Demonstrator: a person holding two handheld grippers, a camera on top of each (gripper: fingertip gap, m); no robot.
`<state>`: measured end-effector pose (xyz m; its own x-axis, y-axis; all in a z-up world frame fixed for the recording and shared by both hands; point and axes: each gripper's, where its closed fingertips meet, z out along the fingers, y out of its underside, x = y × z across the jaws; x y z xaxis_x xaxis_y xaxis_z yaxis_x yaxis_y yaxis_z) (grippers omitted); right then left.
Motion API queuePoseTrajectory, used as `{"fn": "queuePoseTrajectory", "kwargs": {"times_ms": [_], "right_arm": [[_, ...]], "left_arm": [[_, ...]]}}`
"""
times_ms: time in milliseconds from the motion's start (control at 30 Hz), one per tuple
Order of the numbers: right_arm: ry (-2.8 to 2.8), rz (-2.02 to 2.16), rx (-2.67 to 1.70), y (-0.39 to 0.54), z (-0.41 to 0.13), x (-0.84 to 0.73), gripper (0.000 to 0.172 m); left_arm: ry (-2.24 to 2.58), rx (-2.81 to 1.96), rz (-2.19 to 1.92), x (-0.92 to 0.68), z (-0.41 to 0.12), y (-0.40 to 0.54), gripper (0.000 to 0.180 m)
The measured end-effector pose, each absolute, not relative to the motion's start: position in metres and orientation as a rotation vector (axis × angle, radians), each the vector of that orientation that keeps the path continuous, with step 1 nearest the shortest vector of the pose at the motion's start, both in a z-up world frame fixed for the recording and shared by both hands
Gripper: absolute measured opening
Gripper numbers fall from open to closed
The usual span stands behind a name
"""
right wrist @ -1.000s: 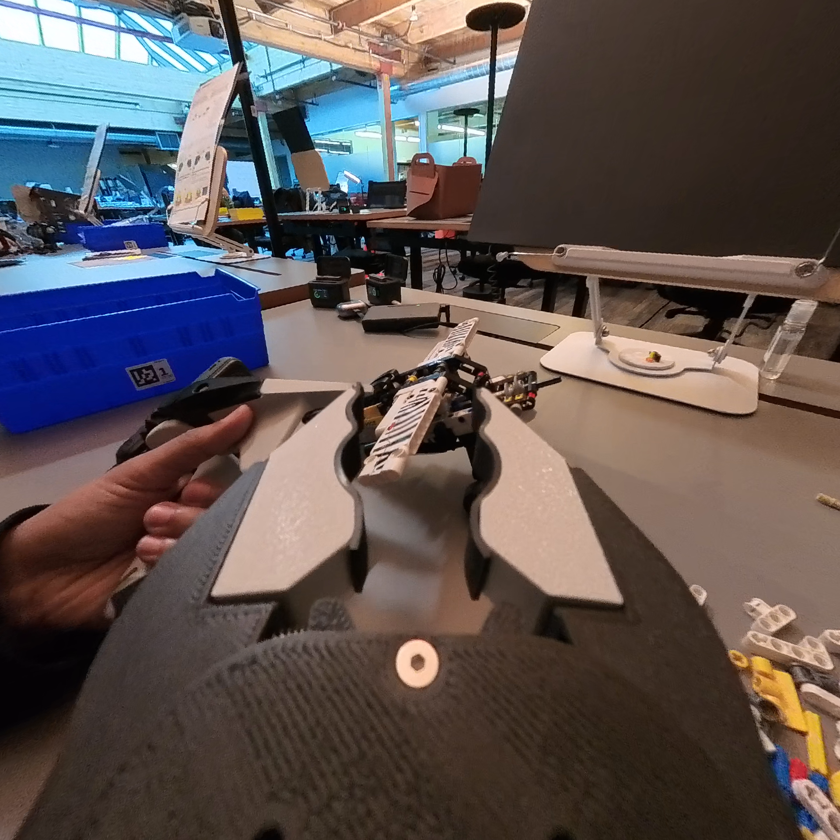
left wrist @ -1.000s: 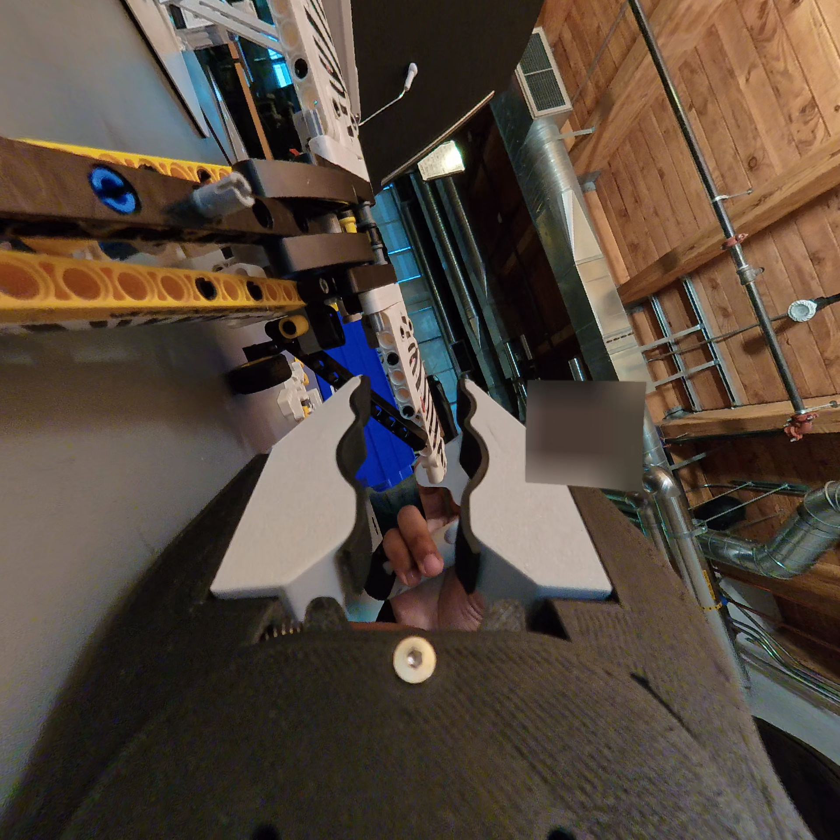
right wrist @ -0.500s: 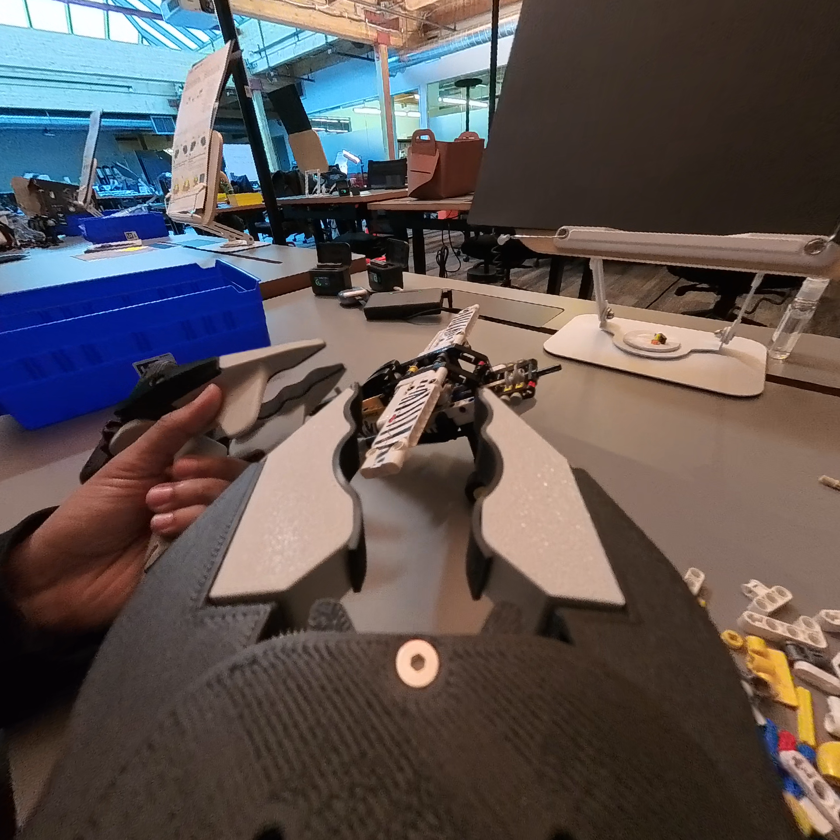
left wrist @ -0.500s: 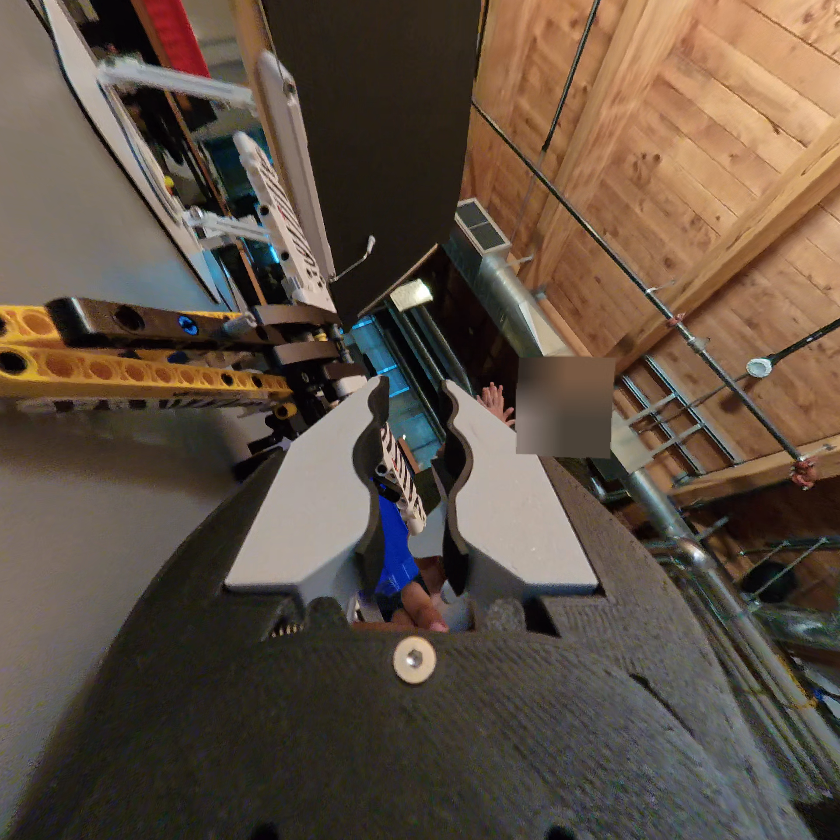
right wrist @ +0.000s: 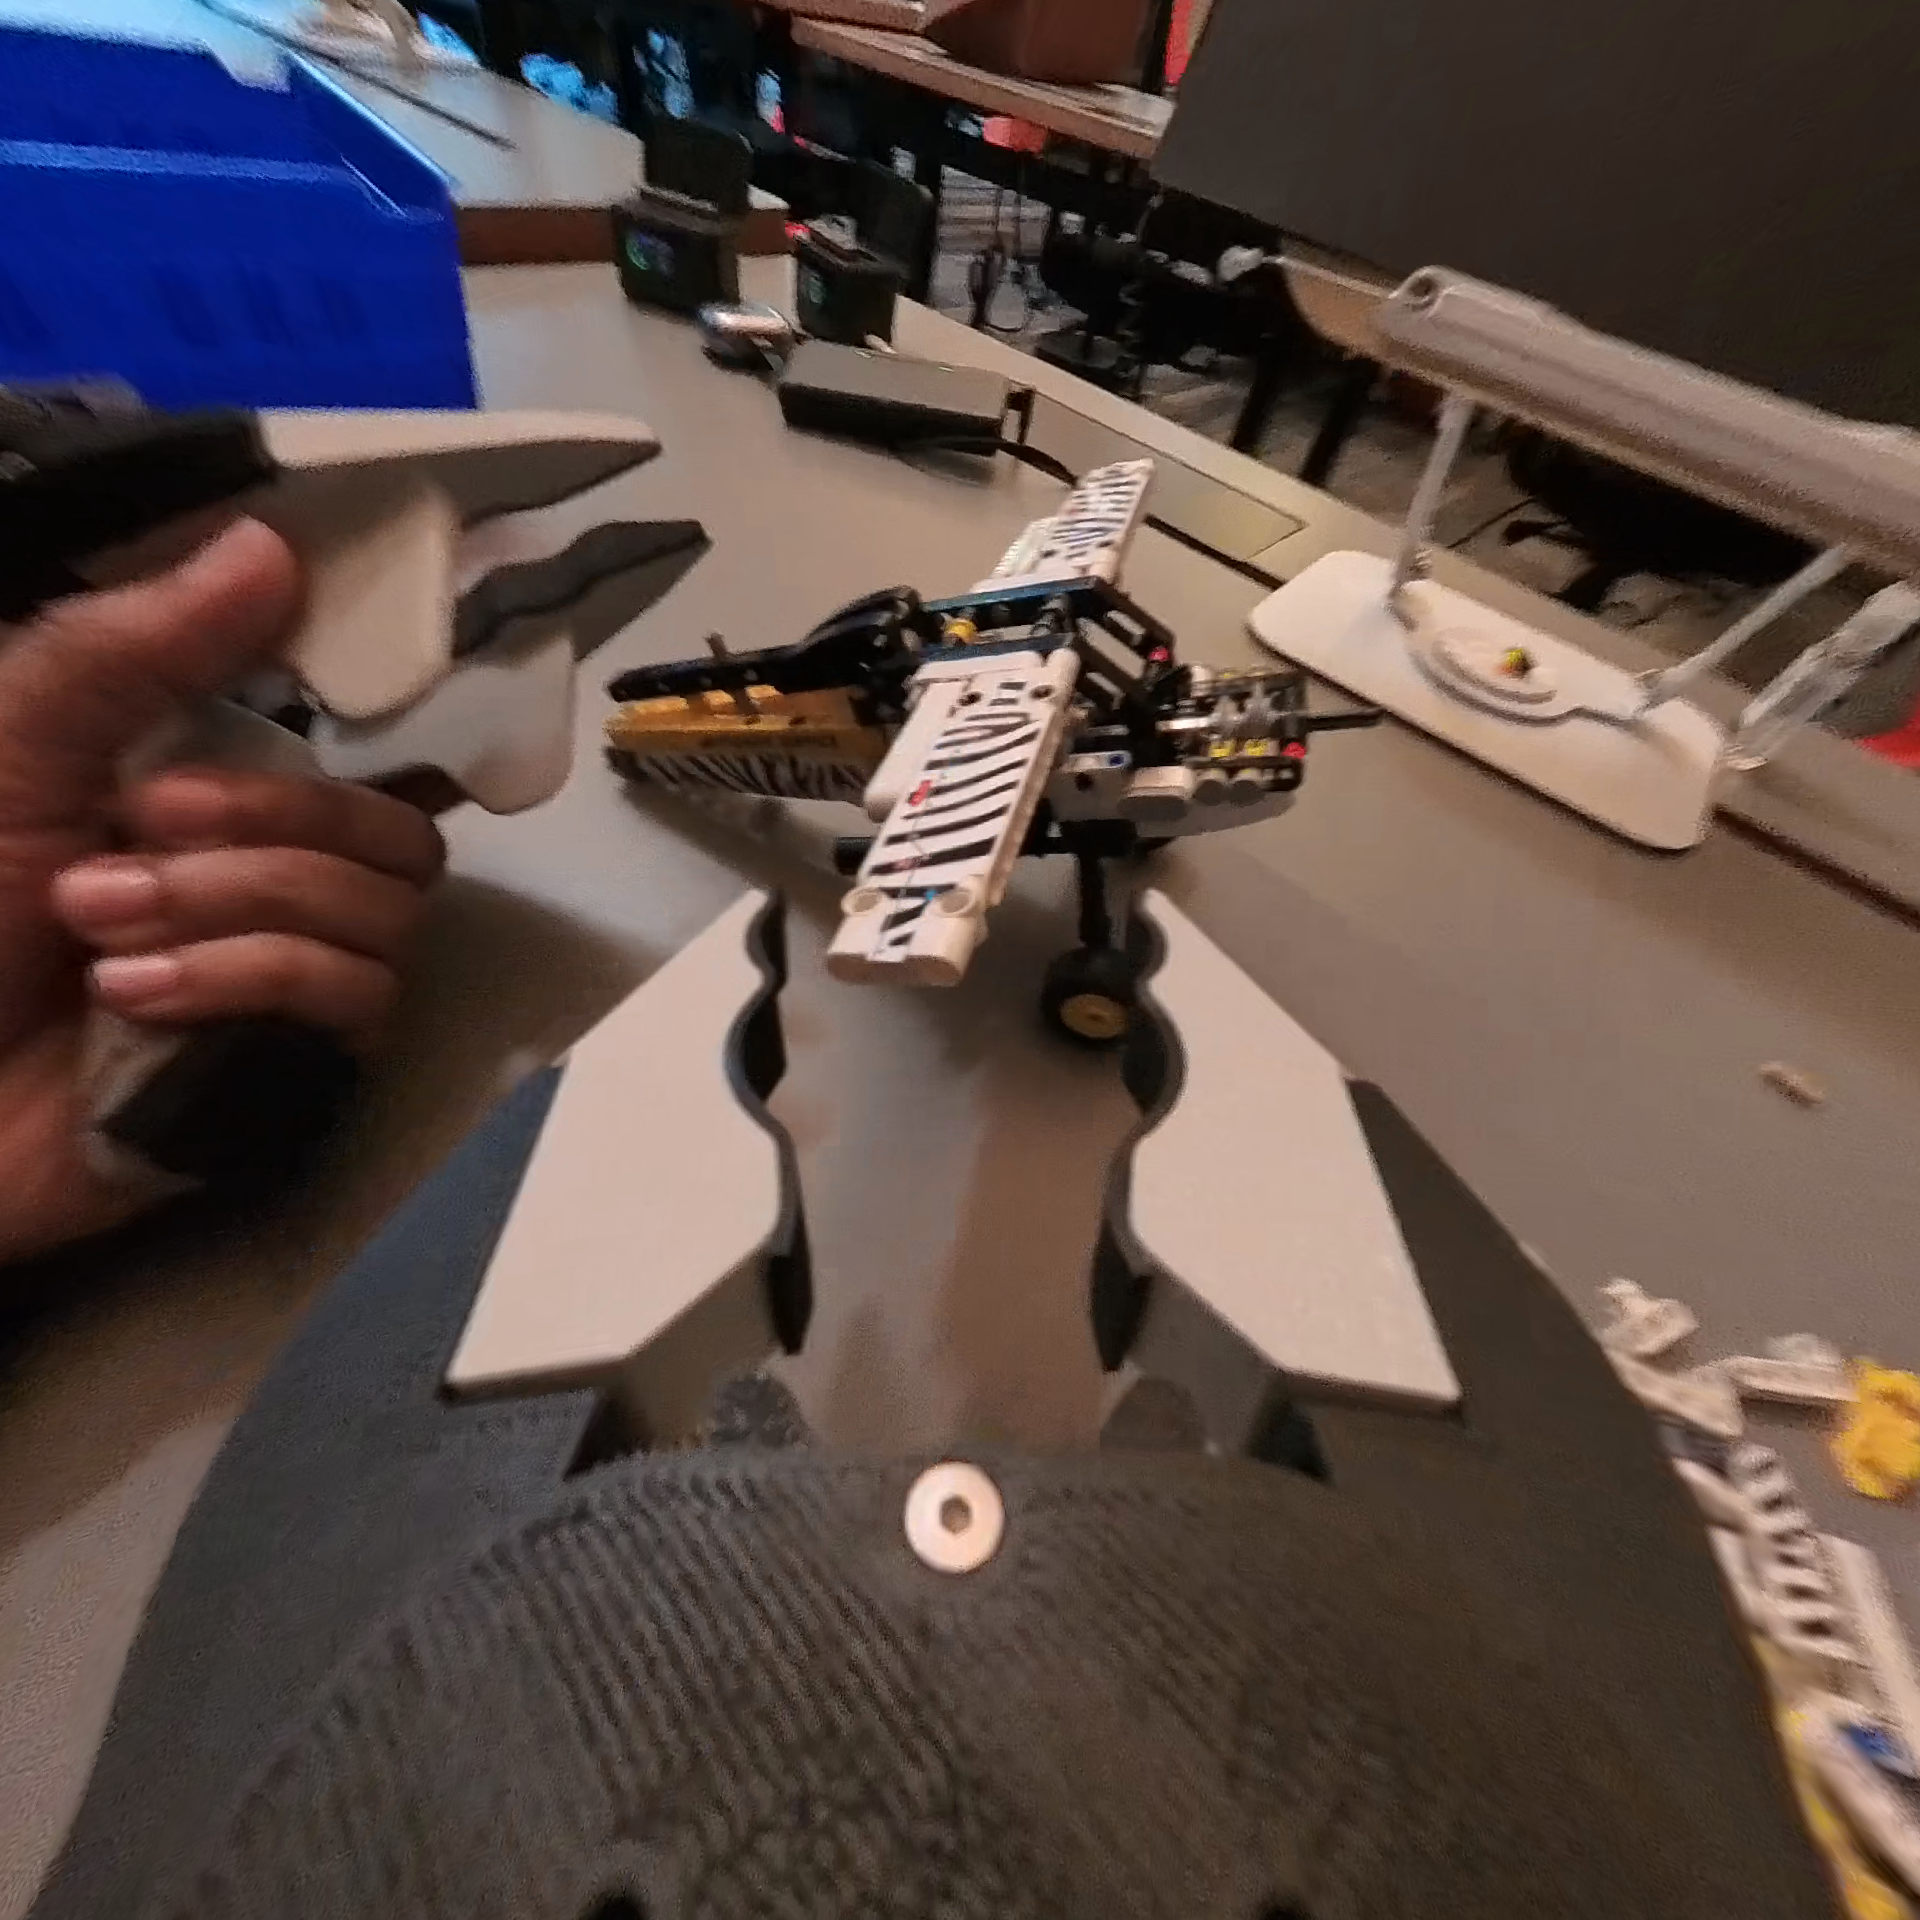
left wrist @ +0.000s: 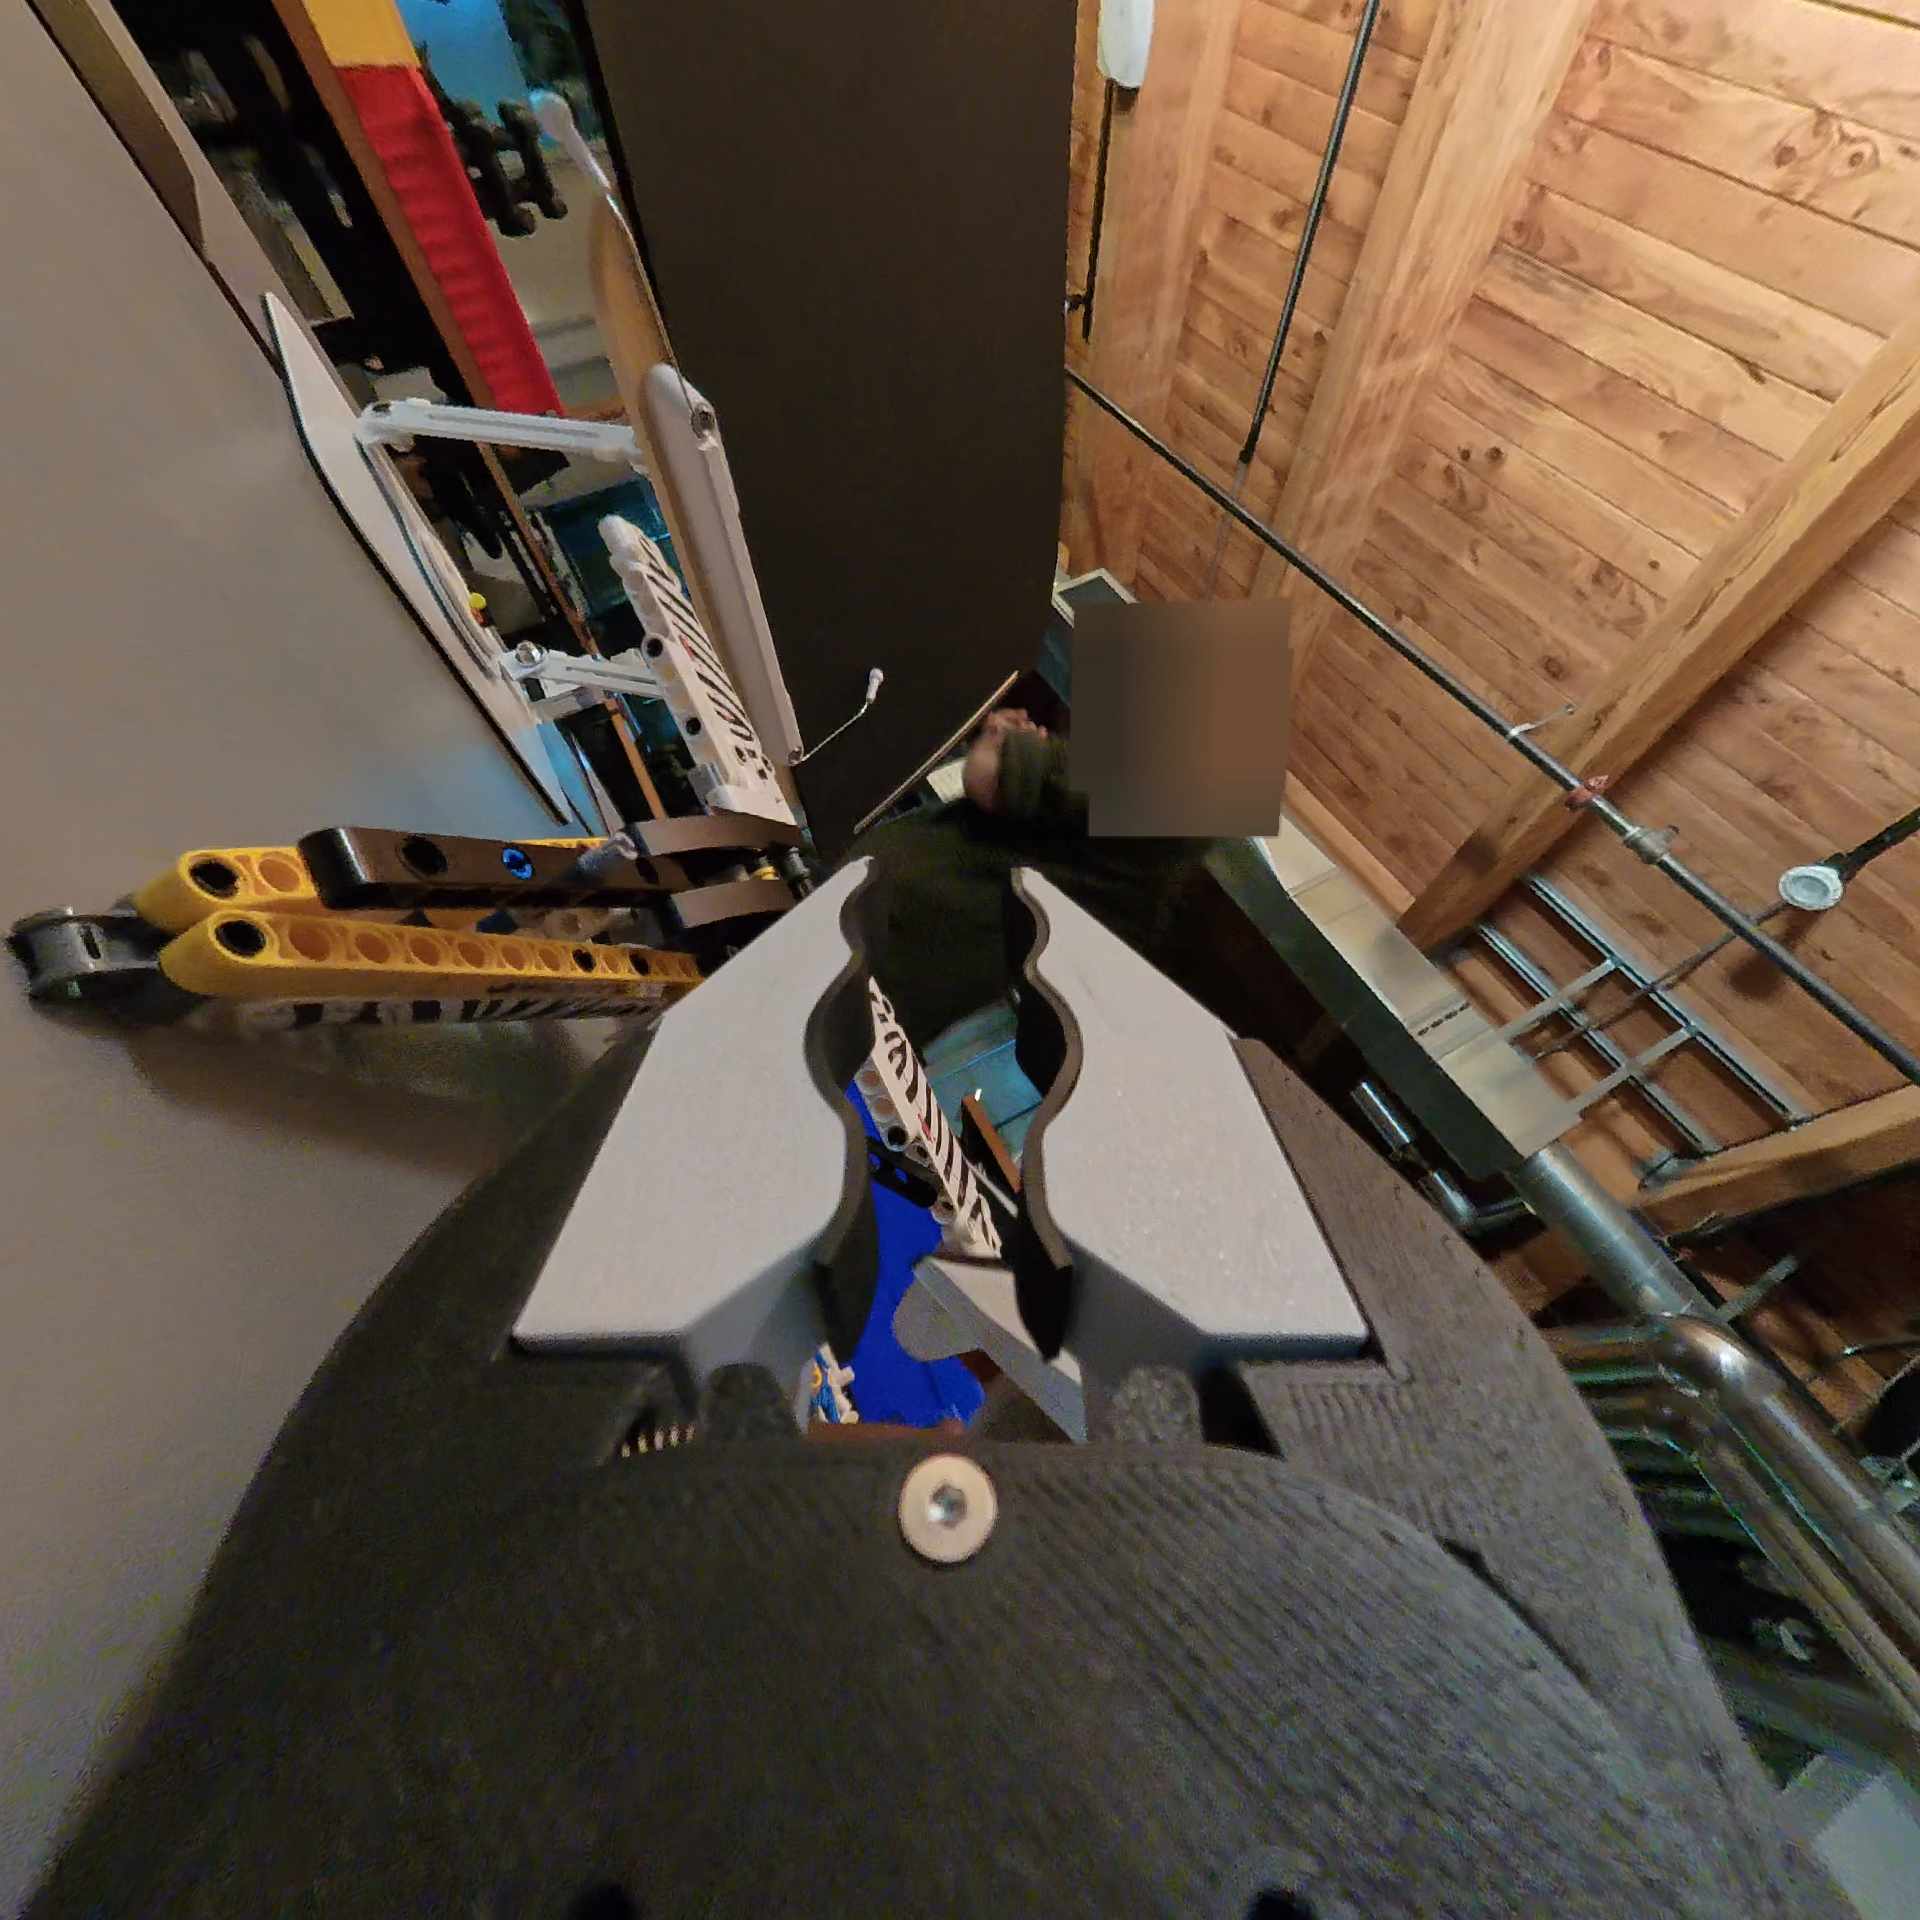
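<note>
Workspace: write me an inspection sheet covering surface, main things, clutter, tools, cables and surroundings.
Surface: grey table, matte, no spill seen.
Main things: brick-built toy plane with zebra-striped wings and a yellow-and-black tail, standing on the table.
Clutter: loose bricks at the right edge; blue bin far left; white desk lamp; flat black box.
Tools: right tool wide open, fingers just short of the plane's near wing and wheel, gripping nothing. Left tool held in a hand beside the plane's tail, fingers apart, nothing between them.
Cables: nothing seen.
Surroundings: black board behind the lamp, other desks beyond, wooden ceiling with pipes.
</note>
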<state>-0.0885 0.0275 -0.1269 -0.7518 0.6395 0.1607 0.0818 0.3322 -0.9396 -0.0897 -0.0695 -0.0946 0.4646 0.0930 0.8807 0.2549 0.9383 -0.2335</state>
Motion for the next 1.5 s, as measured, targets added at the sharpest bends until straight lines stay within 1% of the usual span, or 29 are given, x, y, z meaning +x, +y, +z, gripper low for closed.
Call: {"fn": "queuePoseTrajectory", "kwargs": {"times_ms": [33, 67, 133, 167, 300, 500, 700, 800, 867, 933, 1000, 1067, 1133, 1233, 1300, 1400, 1467, 1500], "right_arm": [[-2.07, 1.37, -0.6, 0.03, -0.127, -0.092, 0.051], [-2.064, 1.325, -0.558, 0.03, -0.125, -0.093, 0.045], [-2.044, 1.268, -0.489, 0.03, -0.12, -0.093, 0.028], [-2.027, 1.242, -0.461, 0.03, -0.117, -0.093, 0.027], [-2.018, 1.161, -0.397, 0.031, -0.115, -0.094, 0.027], [-2.036, 1.235, -0.41, 0.028, -0.107, -0.09, 0.025], [-2.022, 1.205, -0.365, 0.028, -0.103, -0.088, 0.024], [-2.043, 1.231, -0.412, 0.035, -0.106, -0.091, 0.024], [-2.073, 1.254, -0.475, 0.043, -0.11, -0.092, 0.024], [-2.108, 1.289, -0.559, 0.052, -0.115, -0.093, 0.024], [-2.126, 1.337, -0.646, 0.06, -0.121, -0.094, 0.024], [-2.139, 1.378, -0.738, 0.068, -0.126, -0.098, 0.024], [-2.141, 1.425, -0.828, 0.074, -0.128, -0.103, 0.024], [-2.179, 1.537, -0.912, 0.072, -0.127, -0.102, 0.023], [-2.191, 1.607, -0.932, 0.069, -0.125, -0.099, 0.022], [-2.188, 1.658, -0.948, 0.067, -0.123, -0.099, 0.023], [-2.183, 1.67, -0.942, 0.065, -0.121, -0.1, 0.03], [-2.178, 1.677, -0.94, 0.064, -0.119, -0.101, 0.039]], "left_arm": [[-1.09, -0.367, -0.105, -0.09, -0.095, -0.068, 0.02], [-1.092, -0.372, -0.103, -0.09, -0.095, -0.067, 0.02], [-1.091, -0.371, -0.101, -0.09, -0.095, -0.068, 0.02], [-1.091, -0.369, -0.102, -0.09, -0.095, -0.068, 0.02], [-1.093, -0.375, -0.102, -0.09, -0.095, -0.067, 0.02], [-1.091, -0.382, -0.095, -0.09, -0.094, -0.066, 0.021], [-1.075, -0.407, -0.034, -0.085, -0.089, -0.068, 0.02], [-0.988, -0.402, 0.014, -0.075, -0.07, -0.074, 0.03], [-1.001, -0.465, 0.068, -0.074, -0.065, -0.079, 0.031], [-1.079, -0.593, 0.134, -0.081, -0.069, -0.087, 0.027], [-1.137, -0.71, 0.156, -0.087, -0.074, -0.097, 0.028], [-1.203, -0.847, 0.083, -0.092, -0.09, -0.096, 0.031], [-1.269, -0.976, -0.037, -0.094, -0.115, -0.086, 0.039], [-1.291, -0.927, -0.157, -0.096, -0.128, -0.081, 0.039], [-1.289, -0.896, -0.166, -0.099, -0.129, -0.079, 0.038], [-1.314, -0.973, -0.151, -0.1, -0.139, -0.07, 0.042], [-1.321, -1.023, -0.164, -0.1, -0.144, -0.062, 0.047], [-1.319, -1.035, -0.171, -0.099, -0.145, -0.059, 0.048]]}}
